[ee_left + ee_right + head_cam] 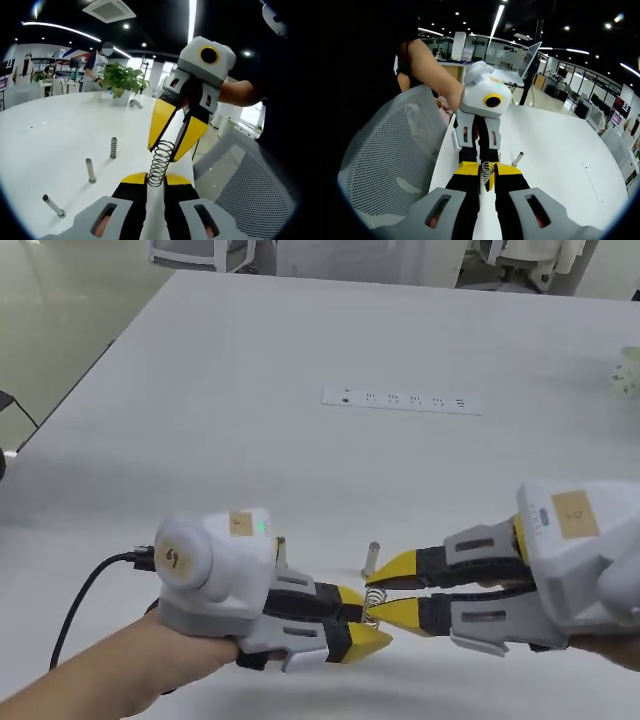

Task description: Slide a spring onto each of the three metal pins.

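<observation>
Meeting nose to nose near the pins (pixel 90 170), left gripper (pixel 155 179) pinches one end of the spring (pixel 160 162) while right gripper (pixel 164 150), jaws narrowly parted, brackets the other, grip unclear; probably a handover to realign it for threading.

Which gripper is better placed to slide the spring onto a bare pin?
Left, probably. The left gripper pinches the spring by one end, and a bare pin stands close by in its view. The right gripper only meets the spring's far end, grip unclear.
</observation>
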